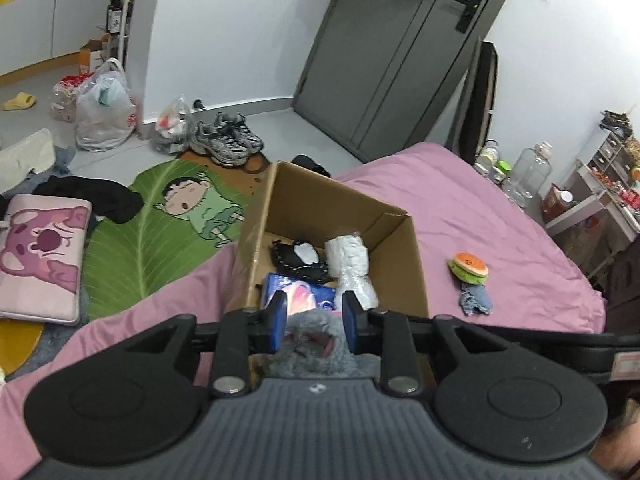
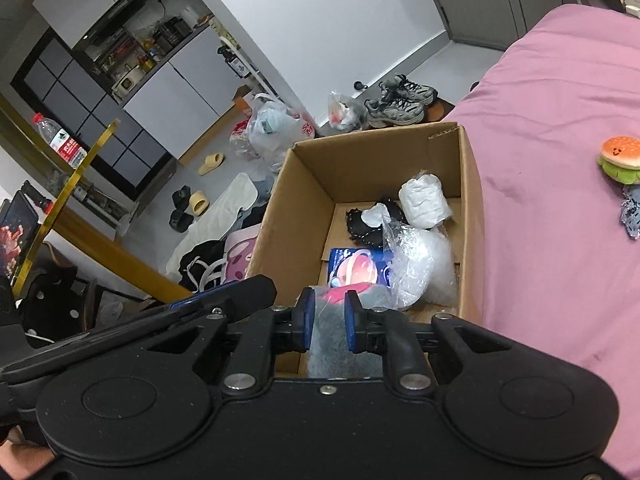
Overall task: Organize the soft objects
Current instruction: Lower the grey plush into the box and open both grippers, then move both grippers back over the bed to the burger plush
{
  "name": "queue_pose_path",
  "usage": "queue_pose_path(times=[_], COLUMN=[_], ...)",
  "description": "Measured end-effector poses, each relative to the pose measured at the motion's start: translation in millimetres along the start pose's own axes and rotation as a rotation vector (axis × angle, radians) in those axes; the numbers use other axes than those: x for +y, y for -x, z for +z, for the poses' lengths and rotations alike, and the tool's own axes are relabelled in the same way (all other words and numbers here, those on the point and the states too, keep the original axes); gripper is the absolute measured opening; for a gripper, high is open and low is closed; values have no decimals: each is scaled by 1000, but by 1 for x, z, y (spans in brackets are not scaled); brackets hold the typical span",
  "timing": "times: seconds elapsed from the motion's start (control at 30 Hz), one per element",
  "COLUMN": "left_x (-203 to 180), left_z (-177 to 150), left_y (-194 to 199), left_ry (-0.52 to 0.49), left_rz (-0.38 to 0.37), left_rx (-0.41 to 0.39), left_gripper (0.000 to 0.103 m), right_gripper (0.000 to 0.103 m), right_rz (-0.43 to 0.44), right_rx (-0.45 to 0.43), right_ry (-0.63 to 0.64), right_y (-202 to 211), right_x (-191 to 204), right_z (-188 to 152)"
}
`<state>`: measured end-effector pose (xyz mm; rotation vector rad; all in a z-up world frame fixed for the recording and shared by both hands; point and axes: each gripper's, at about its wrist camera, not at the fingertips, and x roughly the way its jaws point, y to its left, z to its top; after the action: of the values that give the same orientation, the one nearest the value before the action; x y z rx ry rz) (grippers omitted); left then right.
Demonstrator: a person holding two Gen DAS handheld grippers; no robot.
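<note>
An open cardboard box [image 1: 348,200] [image 2: 304,208] stands on the pink bed. Inside lie a white roll [image 1: 347,256] [image 2: 424,200], a black-and-white soft item [image 1: 300,260] [image 2: 370,220], a blue packet [image 1: 304,292] [image 2: 356,266] and clear plastic wrap [image 2: 420,268]. A grey furry toy with pink parts [image 1: 316,340] [image 2: 340,332] hangs over the box's near edge. My left gripper [image 1: 315,322] is shut on one side of it. My right gripper [image 2: 329,320] is shut on it too. A burger plush [image 1: 469,267] [image 2: 620,158] and a blue-grey cloth scrap [image 1: 476,299] [image 2: 632,210] lie on the bed to the right.
The pink bedsheet [image 1: 480,208] [image 2: 552,240] spreads right of the box. On the floor to the left are a green leaf rug [image 1: 152,236], a pink cushion [image 1: 40,256], sneakers [image 1: 226,138] [image 2: 400,100], plastic bags [image 1: 104,108] and slippers [image 2: 192,204].
</note>
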<state>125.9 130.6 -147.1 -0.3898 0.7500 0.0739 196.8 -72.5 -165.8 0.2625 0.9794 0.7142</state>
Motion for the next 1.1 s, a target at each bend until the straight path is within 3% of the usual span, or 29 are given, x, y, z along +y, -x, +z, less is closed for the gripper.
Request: queue_pose_path(times=[0.1,0.2,0.37,0.43,0.57,0.67,0.83,1.1], left_x=[-1,-7,-20,-25,-35,-41,-52,-77], left_z=[2,7,15,17,22,25,28,37], left_y=[4,10,20,22,23,24,23,14], left_ry=[8,-9,-22,-35,-45,-46,-46,-50], left_rz=[2,16,31,42,42,47,48,56], left_rx=[-5,-26,-68,-79,-82,-87,-95,-98], left_gripper=[31,38,65,70,72,80,83,87], right_gripper=[38,43,56,65,69,77,98,103], right_rz=[-9,-14,-33,-39,-58,-75,-79,-117], right_rx=[-26,-51,-94,-106,-117,-130,-178,-225], right_ry=[0,4,11,9,27,48,88,33], right_y=[13,26,48,57,66,73,86,97], right_x=[-3,-7,-13,-18,-21,-23,-27,-50], right_z=[6,13,20,22,26,28,30,38])
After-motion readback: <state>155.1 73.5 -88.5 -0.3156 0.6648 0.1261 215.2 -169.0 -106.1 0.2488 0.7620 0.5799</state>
